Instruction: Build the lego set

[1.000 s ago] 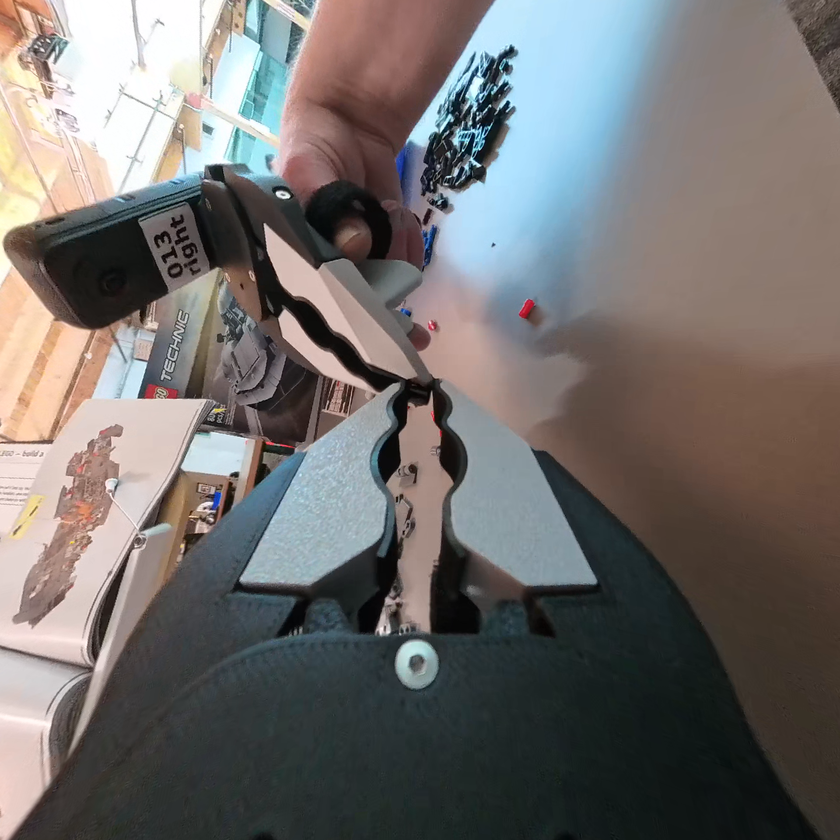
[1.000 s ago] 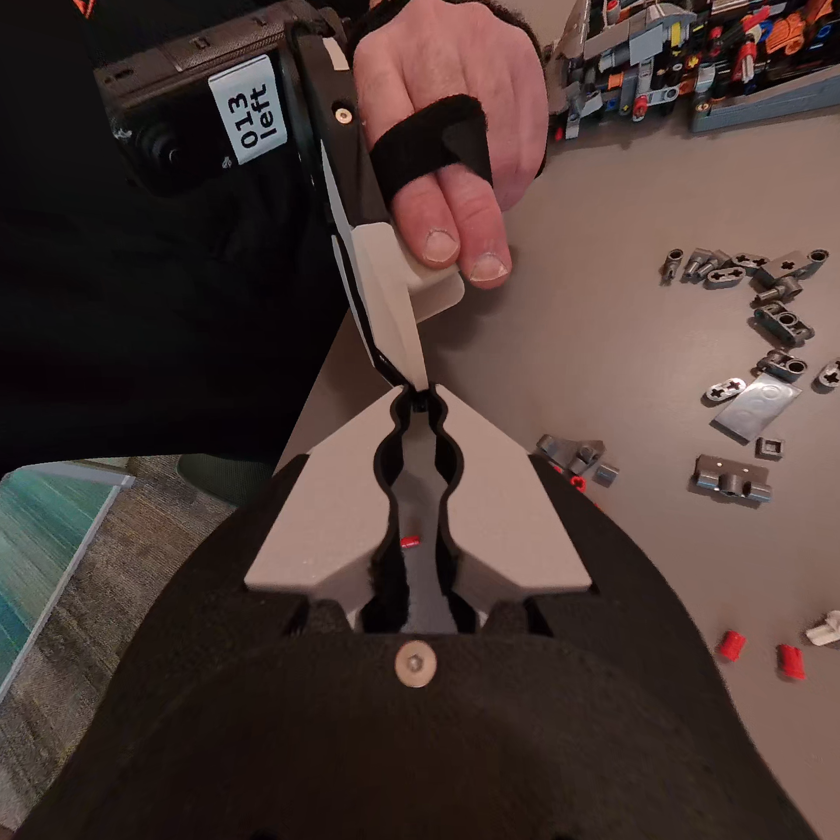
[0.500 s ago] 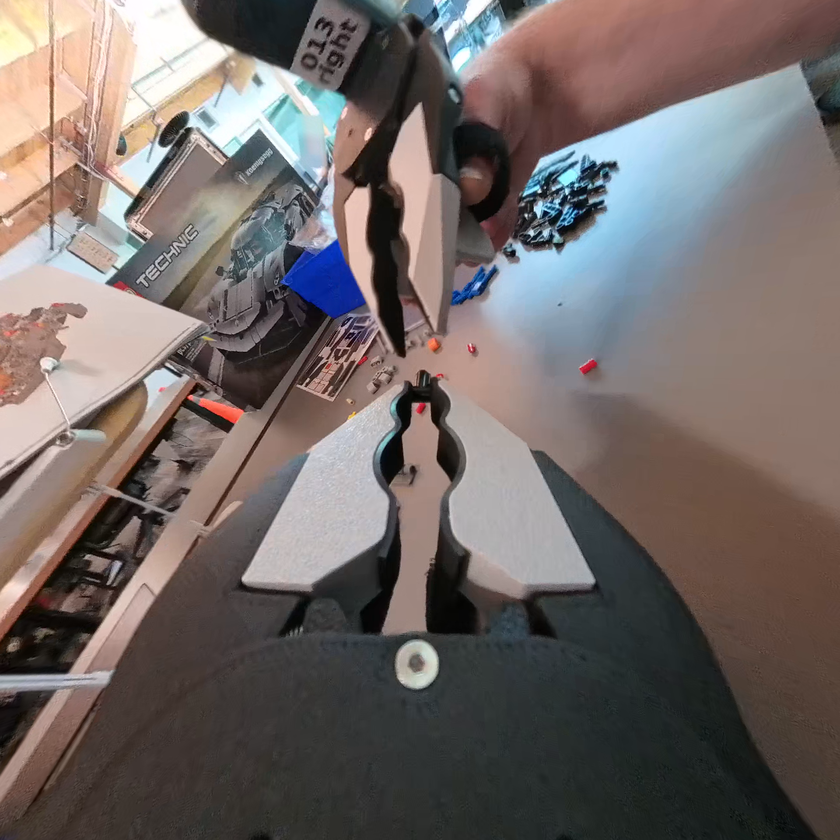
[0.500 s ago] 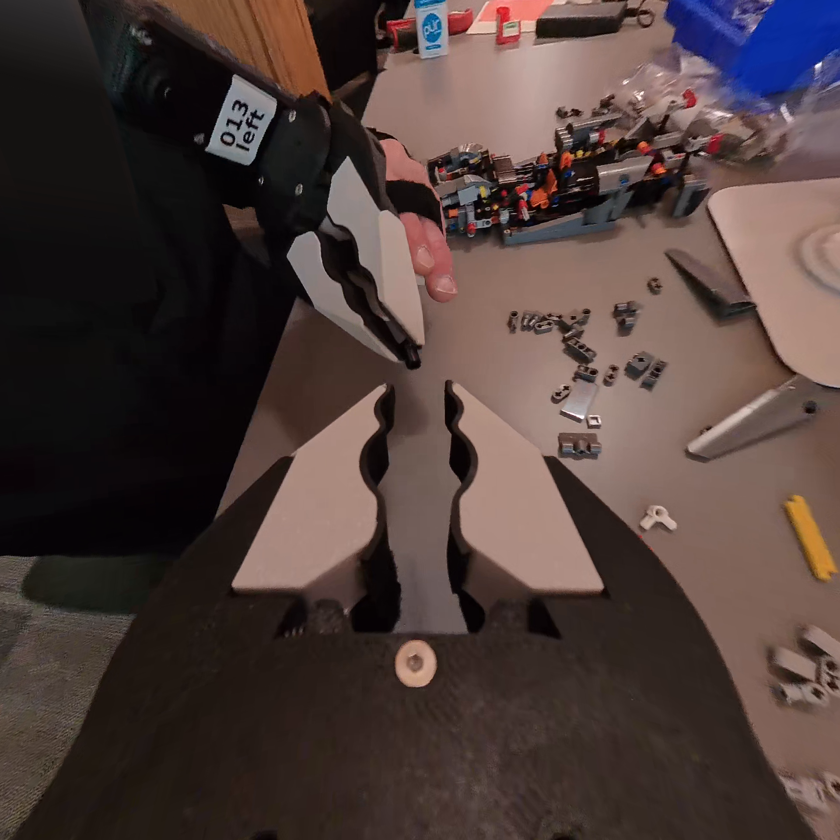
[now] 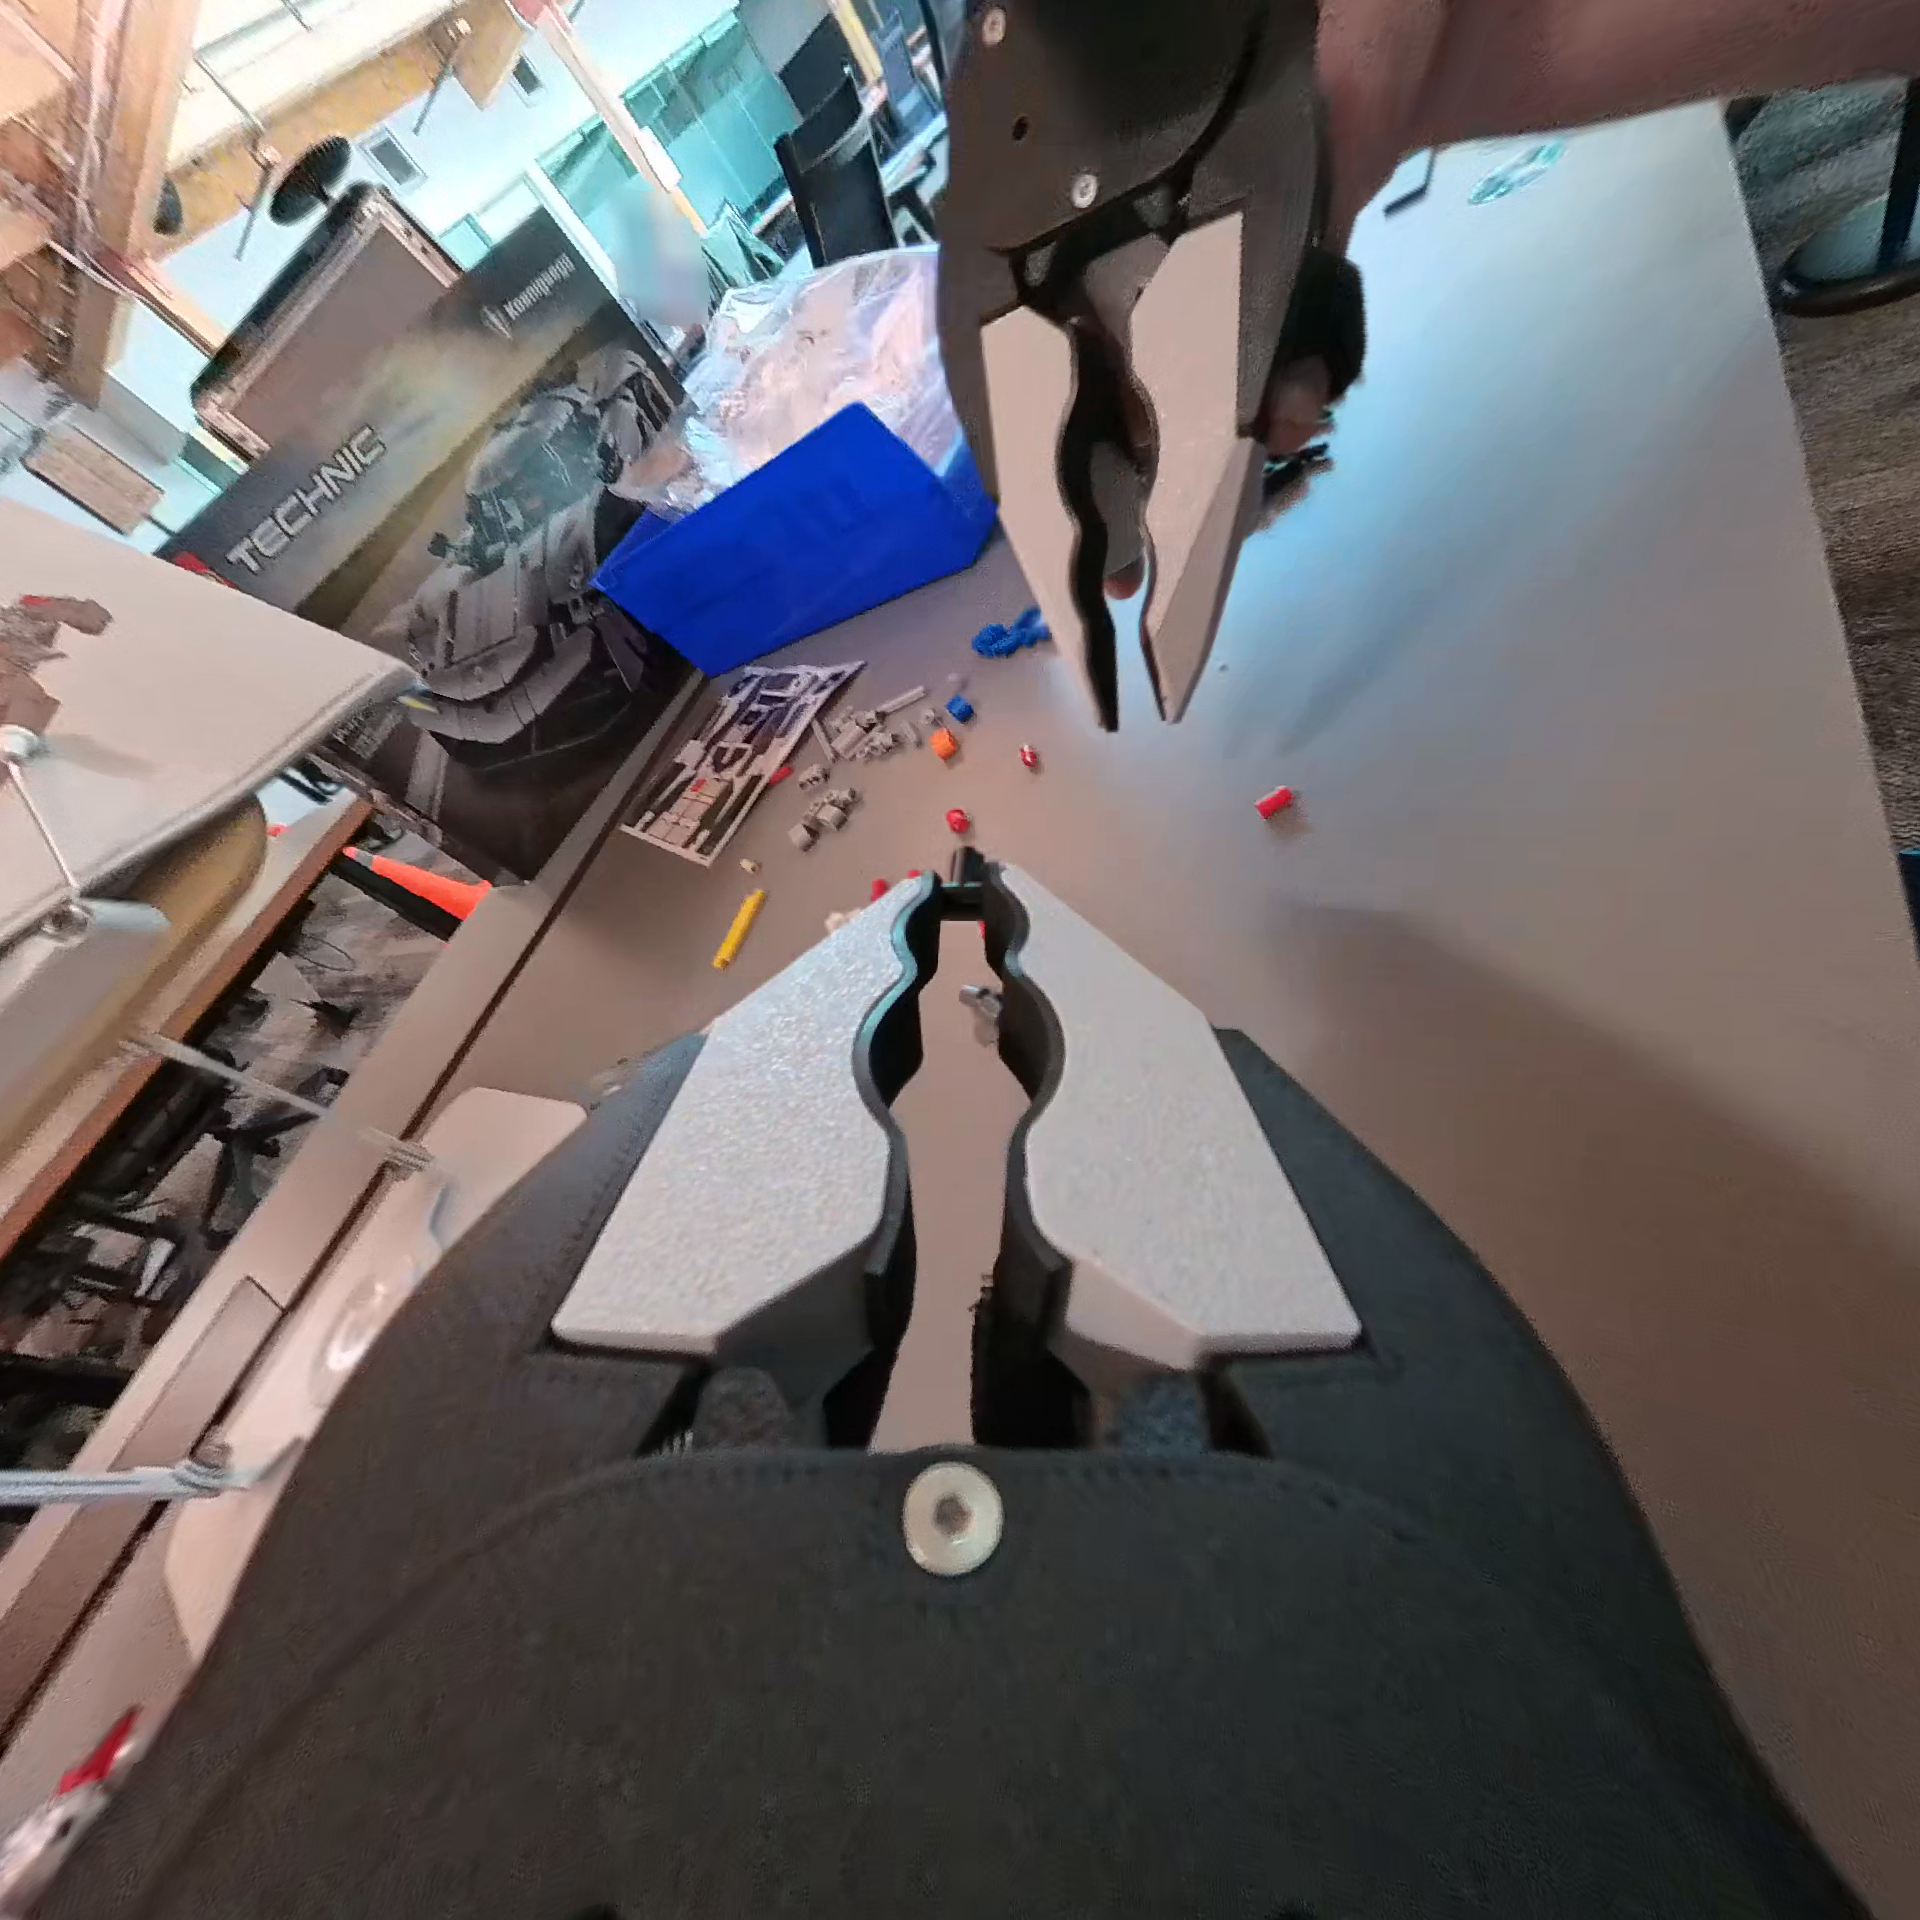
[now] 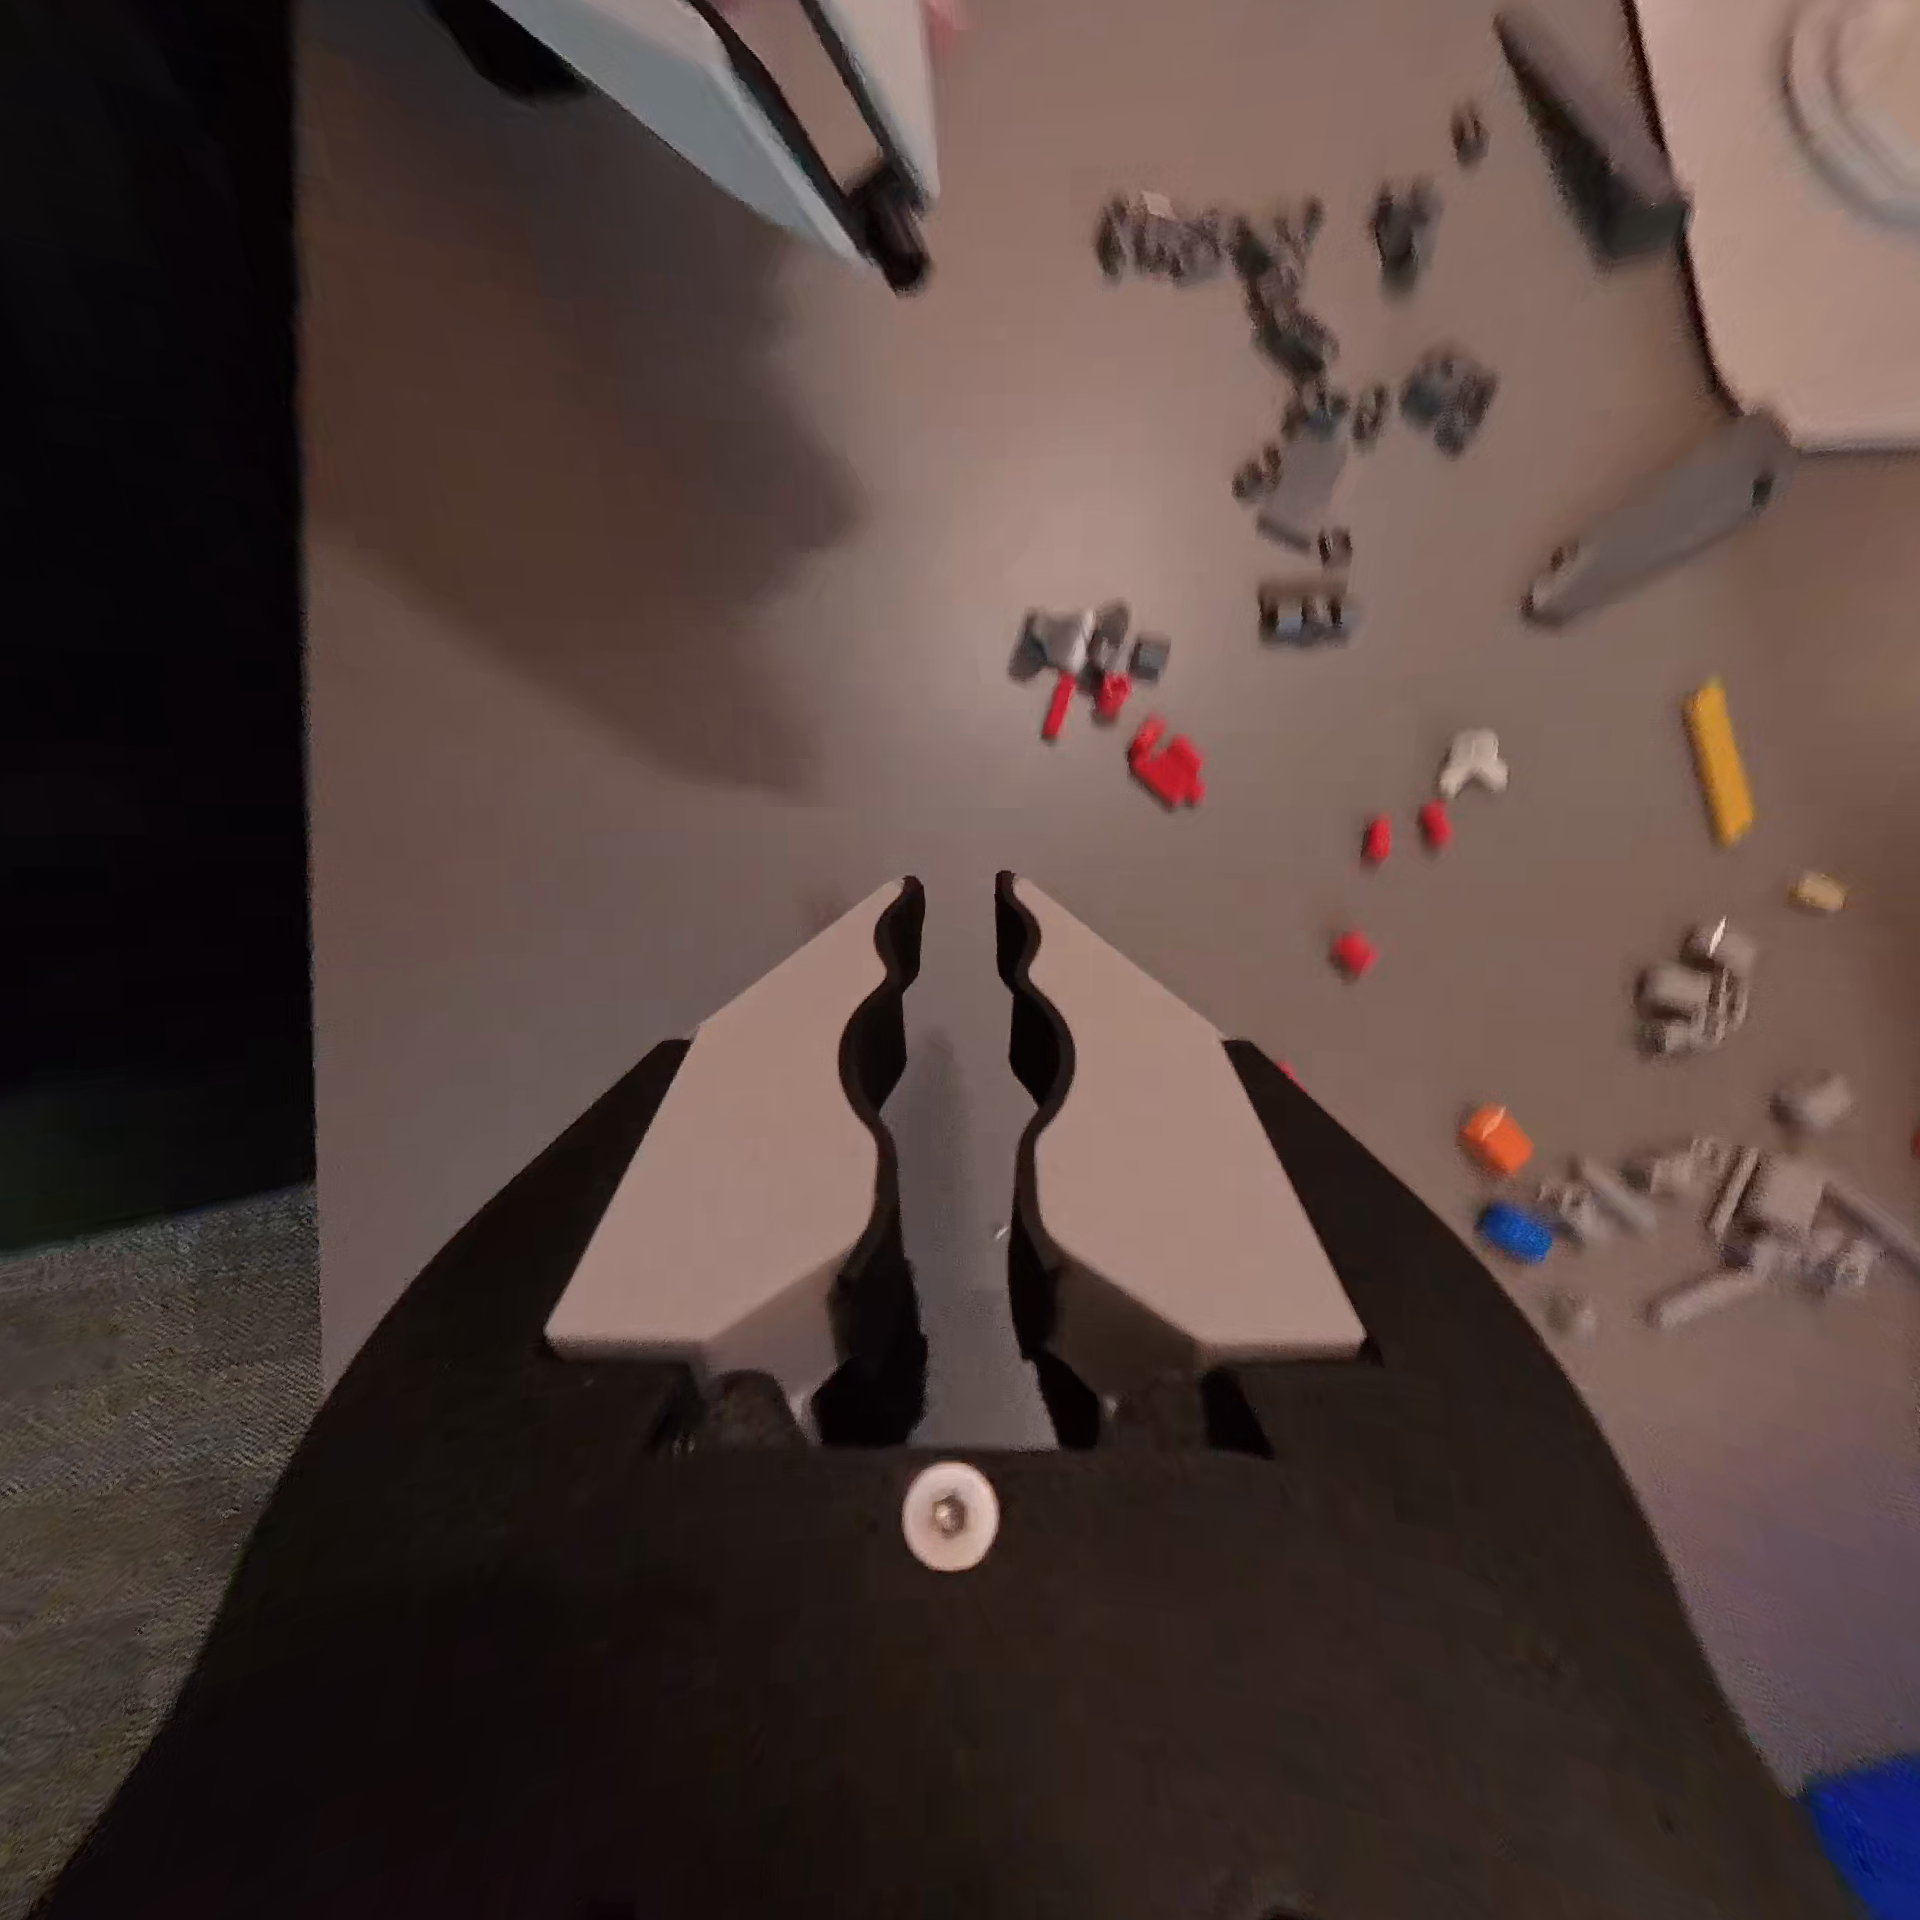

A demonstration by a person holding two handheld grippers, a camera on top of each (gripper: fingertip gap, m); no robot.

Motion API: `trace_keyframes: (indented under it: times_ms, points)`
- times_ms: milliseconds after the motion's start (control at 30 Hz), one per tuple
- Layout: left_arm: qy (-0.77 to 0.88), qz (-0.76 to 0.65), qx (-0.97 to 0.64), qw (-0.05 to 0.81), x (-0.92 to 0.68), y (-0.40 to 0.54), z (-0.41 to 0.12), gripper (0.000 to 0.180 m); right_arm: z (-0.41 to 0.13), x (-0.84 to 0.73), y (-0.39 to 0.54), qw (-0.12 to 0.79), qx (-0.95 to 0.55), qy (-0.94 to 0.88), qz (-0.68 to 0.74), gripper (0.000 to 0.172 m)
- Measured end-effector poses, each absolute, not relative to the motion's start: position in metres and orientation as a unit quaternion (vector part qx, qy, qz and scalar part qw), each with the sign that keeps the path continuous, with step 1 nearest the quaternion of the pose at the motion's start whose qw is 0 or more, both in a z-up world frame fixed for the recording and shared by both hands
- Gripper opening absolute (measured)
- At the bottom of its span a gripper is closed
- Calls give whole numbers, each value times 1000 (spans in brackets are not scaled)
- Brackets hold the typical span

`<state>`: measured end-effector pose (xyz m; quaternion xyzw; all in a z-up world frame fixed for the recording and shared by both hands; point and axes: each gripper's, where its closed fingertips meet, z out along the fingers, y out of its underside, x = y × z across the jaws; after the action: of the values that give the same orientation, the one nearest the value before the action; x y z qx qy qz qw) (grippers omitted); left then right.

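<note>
**Left gripper pinching a small black peg above the grey table**

Left gripper [image 5: 964,896]: clenched on a small black plastic peg [image 5: 966,864] at the very fingertips, its end poking out past them, raised over the matte grey tabletop [image 5: 1455,1039]. Right gripper [image 6: 956,883]: released, a narrow gap between bare tips, above a clear patch of tabletop near its edge. Well apart from the other gripper. Nearest to the right: scattered small red plastic pieces [image 6: 1169,764], a yellow plastic axle [image 6: 1720,764], blurred grey bricks [image 6: 1283,301]. Farther back, a blue plastic bin [image 5: 800,535] beside a dark printed box [image 5: 447,499].
</note>
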<state>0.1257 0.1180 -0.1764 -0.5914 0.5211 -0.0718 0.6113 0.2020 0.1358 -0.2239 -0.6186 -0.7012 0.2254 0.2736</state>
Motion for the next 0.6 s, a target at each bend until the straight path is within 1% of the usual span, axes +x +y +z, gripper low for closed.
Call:
trace_keyframes:
  times_ms: [133,200,267,400,500,600]
  points:
    - [519,-76,-601,604,122,119,-183,5,-251,215,127,263,-690,-646,190,9]
    - [518,-83,-604,600,123,120,-183,5,-260,220,129,281,-716,-617,163,10]
    - [522,-89,-607,592,124,119,-188,5,-255,217,133,312,-710,-608,169,13]
    - [532,-96,-609,580,129,115,-196,5,-242,199,157,356,-669,-635,153,11]
    - [533,-86,-606,584,127,116,-196,6,-243,181,168,352,-627,-679,147,10]
    - [528,-84,-610,585,125,119,-196,5,-251,170,177,328,-595,-721,140,9]
